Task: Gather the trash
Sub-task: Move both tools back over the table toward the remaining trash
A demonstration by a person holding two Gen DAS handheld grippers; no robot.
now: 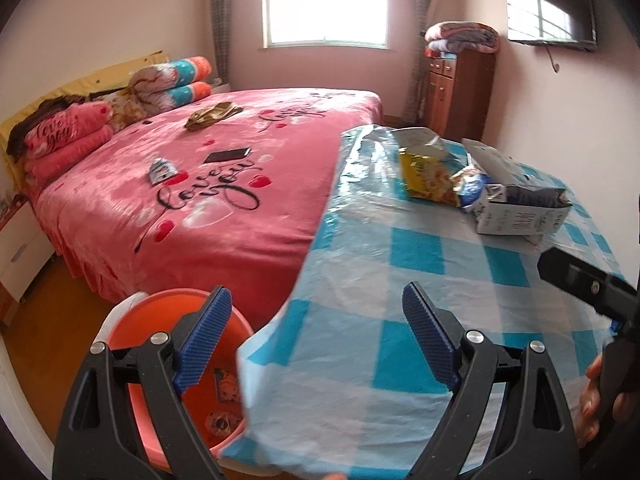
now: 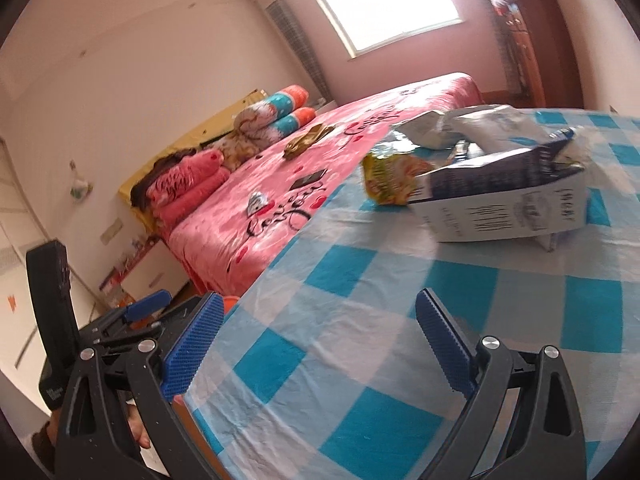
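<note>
Nearest the cameras, the left tongs [image 1: 316, 336] stood wide apart with nothing between their blue ribbed pads, hanging over the near left corner of the counter [image 1: 400, 280], which was covered in a blue-and-white checked plastic cloth. Below that corner, just beside the counter's edge, sat a round orange plastic bin [image 1: 160, 320] with a few scraps already lying in its bottom. The right tongs [image 2: 320, 344] were likewise spread and empty, poised over the cloth further to the right.

Beyond both, toward the far right part of the counter, lay the trash in one cluster: a crumpled yellow snack packet [image 1: 428, 180] nearest the left tongs, a small scrunched blue-and-silver wrapper [image 1: 474, 186] touching it, and a flattened white-and-navy printed carton [image 1: 520, 208] on the right, its long axis running roughly across both views. A pale crumpled bag [image 2: 460, 124] lay behind them. The carton appeared nearer the right tongs, ahead and slightly to their right, so that hand probably had the shorter reach, though the fisheye distortion makes this uncertain.

Farther off, on the pink bed [image 1: 240, 200], rested a small crinkled foil wrapper [image 1: 162, 170], well apart from both tongs.
</note>
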